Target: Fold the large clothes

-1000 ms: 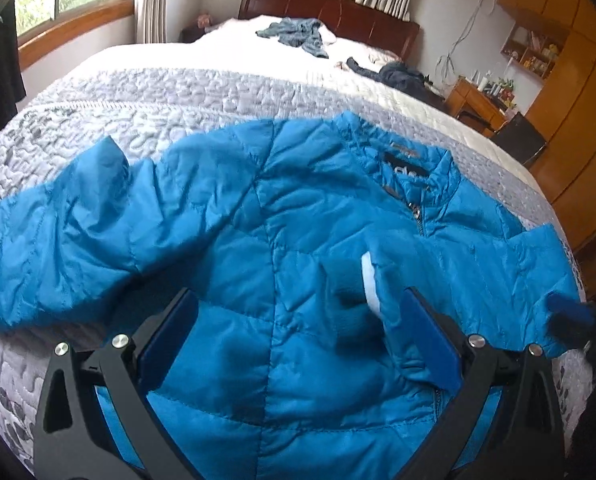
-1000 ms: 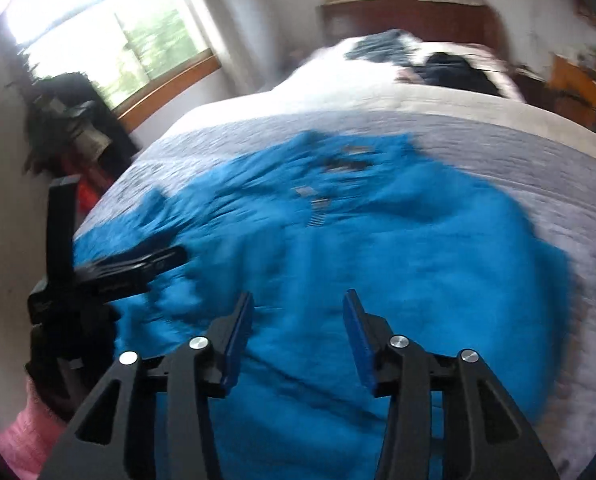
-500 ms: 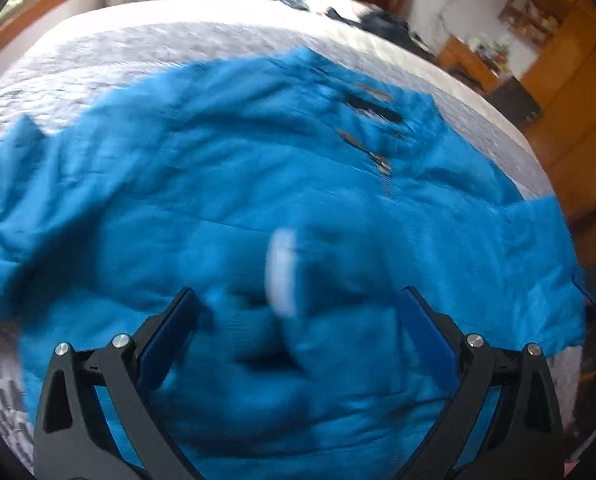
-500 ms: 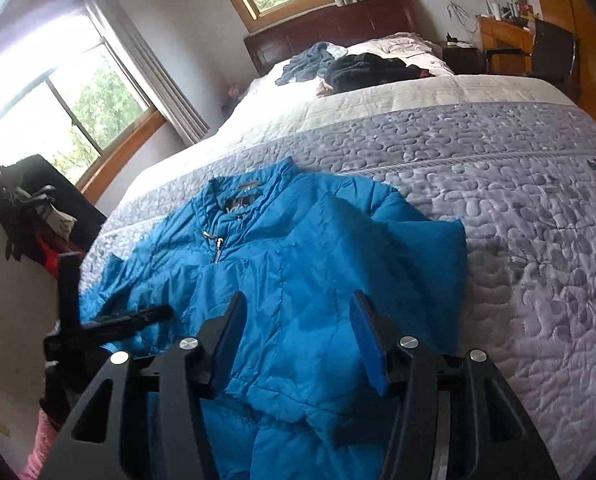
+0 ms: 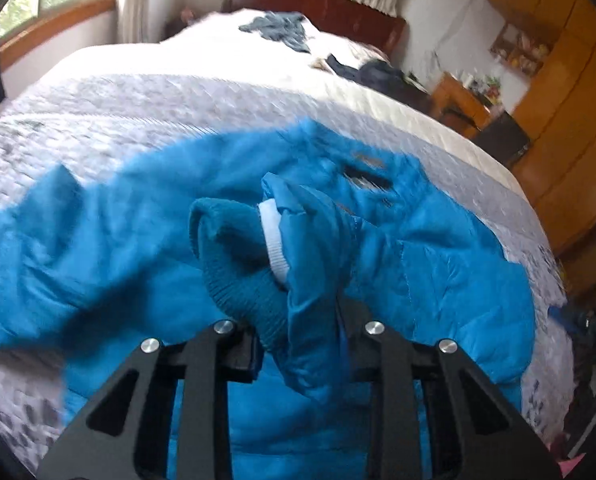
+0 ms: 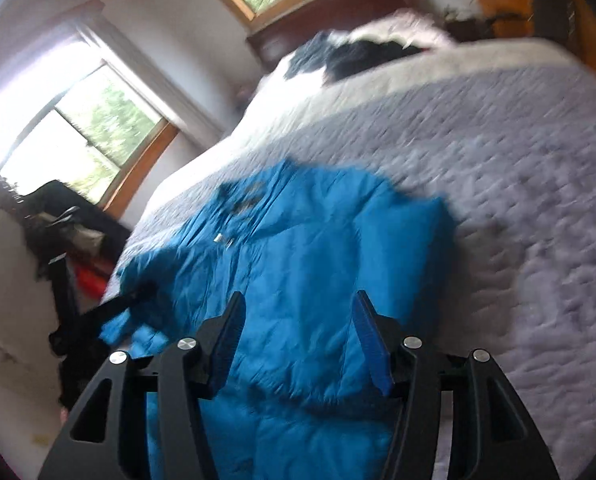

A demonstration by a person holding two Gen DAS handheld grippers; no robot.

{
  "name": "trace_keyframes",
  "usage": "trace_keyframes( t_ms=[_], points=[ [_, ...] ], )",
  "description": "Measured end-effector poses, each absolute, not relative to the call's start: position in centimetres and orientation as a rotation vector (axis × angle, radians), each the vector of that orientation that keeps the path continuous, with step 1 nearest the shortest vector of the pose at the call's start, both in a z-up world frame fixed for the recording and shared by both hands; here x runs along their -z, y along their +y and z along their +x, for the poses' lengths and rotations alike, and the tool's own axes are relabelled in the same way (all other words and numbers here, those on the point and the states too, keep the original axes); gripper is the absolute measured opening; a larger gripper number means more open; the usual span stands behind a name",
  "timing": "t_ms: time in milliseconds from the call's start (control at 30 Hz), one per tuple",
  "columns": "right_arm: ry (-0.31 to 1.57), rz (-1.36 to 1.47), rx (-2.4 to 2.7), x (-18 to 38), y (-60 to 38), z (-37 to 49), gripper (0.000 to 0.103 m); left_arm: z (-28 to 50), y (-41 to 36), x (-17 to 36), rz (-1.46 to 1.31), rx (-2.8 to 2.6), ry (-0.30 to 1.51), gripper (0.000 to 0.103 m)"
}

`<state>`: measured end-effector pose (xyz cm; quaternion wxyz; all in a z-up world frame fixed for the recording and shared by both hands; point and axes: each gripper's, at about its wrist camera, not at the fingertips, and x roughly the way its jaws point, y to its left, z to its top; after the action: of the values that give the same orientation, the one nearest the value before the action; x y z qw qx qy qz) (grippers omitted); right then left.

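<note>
Left claw (image 5: 298, 344): was wide open a second ago; now clamped on the sleeve cuff (image 5: 254, 264), lifted off the jacket (image 5: 438, 264).
Meaning: sleeve fold probably starting.
Right claw (image 6: 298, 340): open, empty, above the jacket's near edge.
Jacket: spread on the bed (image 5: 178, 104).

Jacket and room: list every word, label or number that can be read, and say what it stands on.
No text can be read in either view.
Jacket, dark label inside the collar: motion blur, unreadable.
Same label from the right wrist view: too small and blurred.
Shelf items by the wardrobe: too small to show any print.
</note>
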<state>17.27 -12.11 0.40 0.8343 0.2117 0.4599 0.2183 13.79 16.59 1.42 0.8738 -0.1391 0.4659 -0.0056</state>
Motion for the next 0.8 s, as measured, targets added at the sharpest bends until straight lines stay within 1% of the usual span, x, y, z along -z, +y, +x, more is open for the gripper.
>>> trace_keyframes(
  t_ms=[67,133,167,200,267,367,433,533,633,700,800],
  points=[
    [1.031,0.435,-0.449,1.2,-11.3,17.9,0.057,14.2,17.1,-0.3,-0.276,0.006,1.005,0.026],
    [1.082,0.412,-0.406,3.0,-10.9,18.5,0.055,14.8,17.4,1.4,-0.256,-0.003,1.046,0.029],
    [1.097,0.407,-0.403,3.6,-10.8,18.7,0.055,15.0,17.6,2.3,-0.252,-0.007,1.061,0.031],
    [1.110,0.403,-0.400,4.4,-10.7,19.0,0.054,15.2,17.8,3.2,-0.260,-0.007,1.066,0.037],
    [1.115,0.389,-0.397,5.3,-10.4,19.1,0.054,15.1,18.2,3.4,-0.262,0.008,1.043,0.041],
    [1.110,0.369,-0.384,5.0,-10.0,18.8,0.054,14.8,18.8,2.6,-0.262,-0.003,1.038,0.046],
    [1.099,0.363,-0.361,4.2,-9.8,18.4,0.054,14.1,20.1,1.2,-0.299,-0.008,1.013,0.048],
    [1.043,0.320,-0.352,1.7,-8.8,17.5,0.056,12.7,20.5,-2.2,-0.295,-0.038,0.907,0.050],
    [0.996,0.313,-0.399,-0.8,-6.8,16.7,0.058,12.4,18.8,-4.1,-0.258,-0.039,0.850,0.050],
    [0.999,0.294,-0.423,-1.1,-5.3,16.8,0.058,12.7,17.2,-4.3,-0.230,0.006,0.847,0.053],
    [1.033,0.257,-0.429,0.0,-3.4,17.2,0.058,13.6,15.5,-2.6,-0.167,0.029,0.895,0.053]
  ],
)
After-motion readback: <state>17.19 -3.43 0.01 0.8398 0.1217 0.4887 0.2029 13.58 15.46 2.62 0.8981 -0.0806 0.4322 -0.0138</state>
